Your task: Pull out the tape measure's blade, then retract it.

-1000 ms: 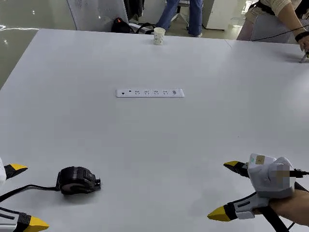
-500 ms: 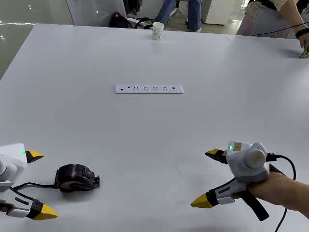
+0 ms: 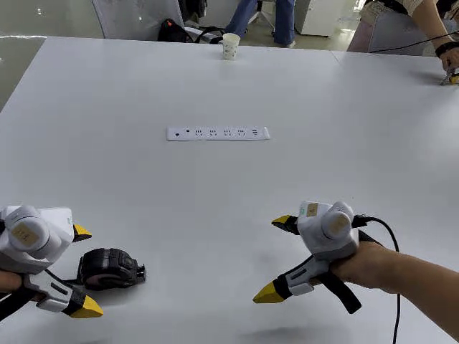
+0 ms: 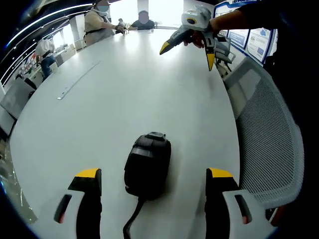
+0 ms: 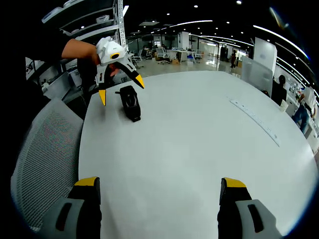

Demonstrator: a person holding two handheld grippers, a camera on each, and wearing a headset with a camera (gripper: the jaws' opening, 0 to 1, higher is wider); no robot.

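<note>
The left claw (image 3: 85, 270) is wide open. Its two yellow tips stand one on each side of the black, rounded tape measure (image 3: 109, 267), and in the left gripper view the case sits right between them. I cannot see either tip touching it.

A second ago this claw was only beside the tape measure, further back from it. Now it reaches around it. So the left claw looks set to close on the case and hold it.

The right claw (image 3: 274, 256) is wide open too and holds nothing. It is well apart from the tape measure, on the side where the small front tab pokes out. It is nearer to the tape measure than it was a second ago, and its tips point that way.

The tape measure lies flat on the big white worktop (image 3: 215, 186), in the same spot as before. A thin black cord trails from its back end. No blade is out yet, so the pull is not yet begun.

I think the next job is to close the left claw on the case, then bring the right claw to the front tab.

Far beyond the tape measure lie a long white power strip (image 3: 218, 133) and a small paper cup (image 3: 230, 45).
</note>
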